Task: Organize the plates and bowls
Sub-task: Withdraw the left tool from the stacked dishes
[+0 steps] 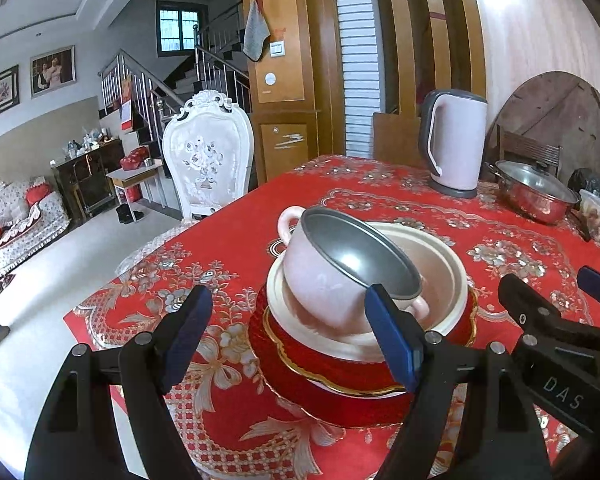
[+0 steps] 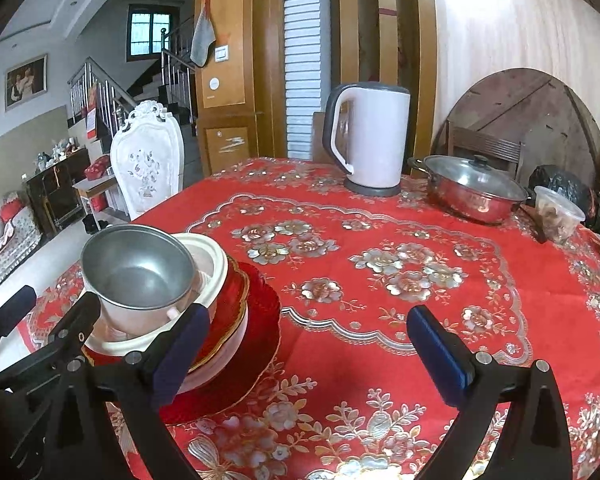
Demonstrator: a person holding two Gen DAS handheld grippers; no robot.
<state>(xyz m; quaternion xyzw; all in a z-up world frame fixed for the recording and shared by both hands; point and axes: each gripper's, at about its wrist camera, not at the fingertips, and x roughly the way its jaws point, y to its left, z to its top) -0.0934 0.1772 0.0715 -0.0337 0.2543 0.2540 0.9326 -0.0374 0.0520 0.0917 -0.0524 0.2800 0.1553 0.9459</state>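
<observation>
A stack stands on the red flowered tablecloth (image 2: 340,344): a red plate (image 1: 340,414) (image 2: 262,320), a red gold-rimmed bowl (image 1: 340,368) (image 2: 228,312) and a cream bowl (image 1: 440,264) (image 2: 210,256). A pink two-handled bowl (image 1: 324,280) (image 2: 140,272) with a steel inside leans tilted in the cream bowl. My left gripper (image 1: 288,294) (image 2: 52,300) is open, and its right fingertip (image 1: 376,296) sits at the pink bowl's near rim. My right gripper (image 2: 308,314) (image 1: 554,284) hangs open and empty over the cloth, to the right of the stack.
At the far side of the table stand a white kettle (image 2: 370,136) (image 1: 456,140), a lidded steel pot (image 2: 472,192) and a plastic tub (image 2: 558,212). A white chair (image 1: 208,152) is at the table's left edge. A round wooden board (image 2: 520,120) leans on the wall.
</observation>
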